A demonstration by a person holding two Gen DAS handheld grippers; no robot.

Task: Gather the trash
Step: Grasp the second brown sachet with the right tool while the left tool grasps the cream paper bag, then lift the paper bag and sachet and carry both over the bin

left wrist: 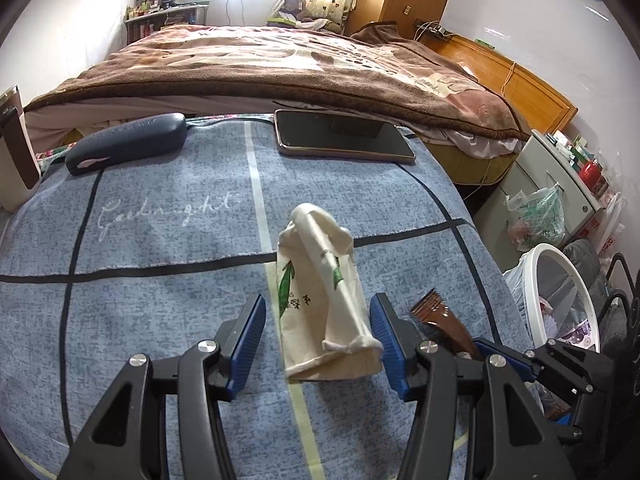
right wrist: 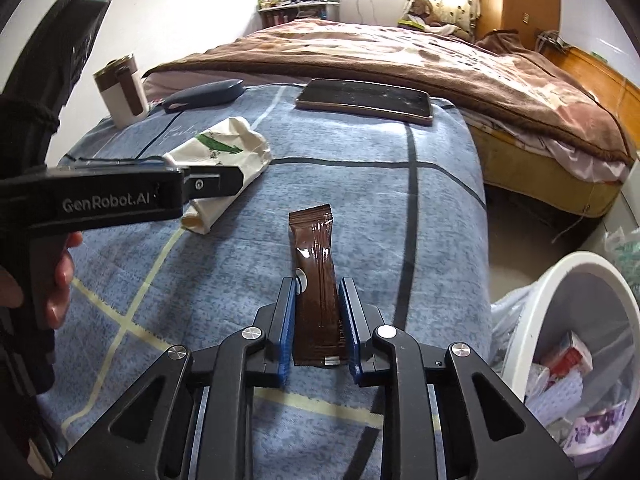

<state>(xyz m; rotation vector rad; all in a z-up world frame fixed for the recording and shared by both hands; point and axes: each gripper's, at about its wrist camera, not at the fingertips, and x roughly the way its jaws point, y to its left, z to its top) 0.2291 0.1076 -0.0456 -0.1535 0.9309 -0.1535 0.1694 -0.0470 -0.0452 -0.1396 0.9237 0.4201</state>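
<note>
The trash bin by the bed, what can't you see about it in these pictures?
- Trash bin: right wrist view's edge cuts its far side.
- Its bottom: hidden under the rubbish.
- Left wrist view: the right gripper covers the bin's lower part.

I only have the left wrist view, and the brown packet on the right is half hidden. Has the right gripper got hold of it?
Observer: Yes. In the right wrist view the right gripper has its fingers against both long edges of the brown sachet.
Operator: How does my left gripper look from that side?
Observer: The left gripper crosses in front of the middle of the crumpled white bag. The bag's near end pokes out below the gripper.
Operator: Anything in the bin already?
Observer: Yes, a red and white carton lies inside the white bin.
</note>
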